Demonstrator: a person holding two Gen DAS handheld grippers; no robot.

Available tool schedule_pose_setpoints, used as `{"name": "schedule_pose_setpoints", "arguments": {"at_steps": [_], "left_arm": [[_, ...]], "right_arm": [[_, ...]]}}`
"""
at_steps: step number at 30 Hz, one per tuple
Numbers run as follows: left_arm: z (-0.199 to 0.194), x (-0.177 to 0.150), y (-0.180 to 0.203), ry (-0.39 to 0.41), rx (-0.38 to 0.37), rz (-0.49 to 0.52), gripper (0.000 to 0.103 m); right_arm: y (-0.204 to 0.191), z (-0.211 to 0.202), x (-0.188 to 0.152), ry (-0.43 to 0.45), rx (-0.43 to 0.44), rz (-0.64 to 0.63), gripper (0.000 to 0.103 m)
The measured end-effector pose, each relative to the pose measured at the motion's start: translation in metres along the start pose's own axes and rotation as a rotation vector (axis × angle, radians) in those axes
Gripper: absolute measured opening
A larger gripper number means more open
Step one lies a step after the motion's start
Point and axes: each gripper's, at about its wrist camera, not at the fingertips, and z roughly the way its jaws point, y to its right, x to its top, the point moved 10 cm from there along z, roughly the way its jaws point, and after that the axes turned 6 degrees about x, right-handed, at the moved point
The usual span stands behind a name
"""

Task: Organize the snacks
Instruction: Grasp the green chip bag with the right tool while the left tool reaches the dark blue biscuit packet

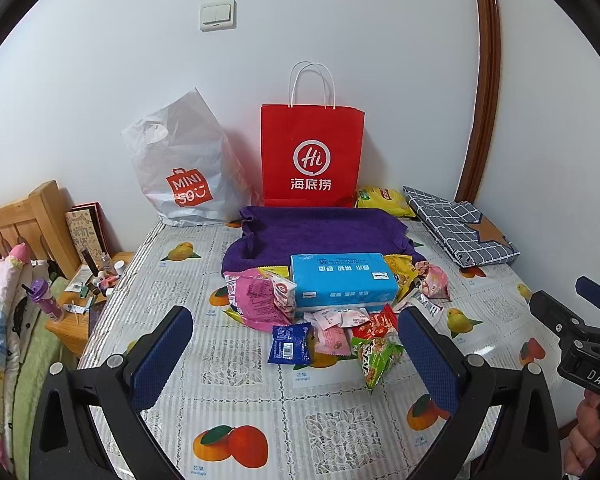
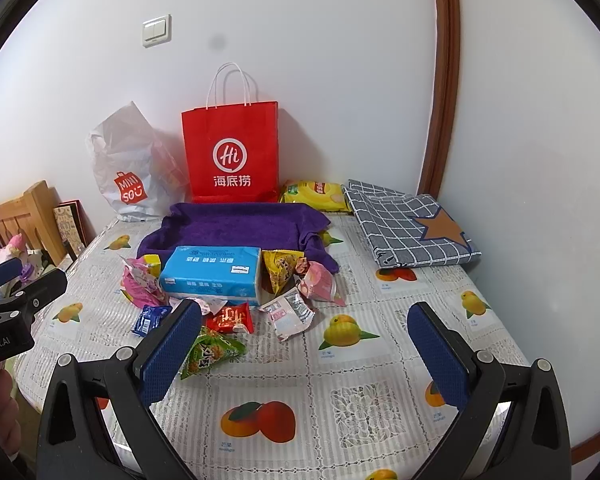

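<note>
Snack packets (image 1: 332, 328) lie heaped mid-table in the left wrist view, around a blue rectangular tissue pack (image 1: 342, 282) whose long axis runs left to right. A fruit-print plastic tablecloth (image 1: 236, 400) covers the table; a red paper carrier bag (image 1: 312, 156) and a white plastic shopping bag (image 1: 184, 172) stand against the white wall, contents unseen. The left gripper (image 1: 296, 354) hovers with jaws wide, empty.

Right wrist view: the right gripper (image 2: 304, 350) is likewise spread wide and empty, its left pad before a green packet (image 2: 210, 354). A purple towel (image 2: 236, 228) lies behind the heap.
</note>
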Motion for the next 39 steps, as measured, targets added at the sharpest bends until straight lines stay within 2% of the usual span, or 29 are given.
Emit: {"name": "schedule_pose_setpoints", "arguments": {"at_steps": [10,14,22,25,33,36,39], "left_arm": [[0.007,-0.004,-0.003,-0.016,0.006,-0.003,0.103],[0.019,-0.011,-0.007,-0.047,-0.017,-0.021,0.103],[0.058,-0.033,-0.014,-0.111,-0.002,-0.032,0.102],[0.074,-0.044,-0.022,-0.143,0.034,-0.036,0.102],[0.110,-0.065,-0.044,-0.234,0.033,-0.041,0.102],[0.118,-0.071,-0.061,-0.242,0.055,-0.054,0.102],[0.127,-0.077,-0.075,-0.260,0.056,-0.075,0.102]], "right_arm": [[0.000,0.013,-0.006,-0.022,0.007,0.012,0.102],[0.000,0.024,-0.012,-0.036,0.007,0.011,0.102],[-0.001,0.060,-0.031,-0.094,0.010,-0.002,0.101],[-0.005,0.075,-0.040,-0.117,0.034,0.007,0.100],[-0.047,0.113,-0.055,-0.169,0.145,-0.006,0.094],[-0.067,0.130,-0.062,-0.208,0.199,0.009,0.086],[-0.081,0.144,-0.069,-0.243,0.219,0.013,0.084]]}}
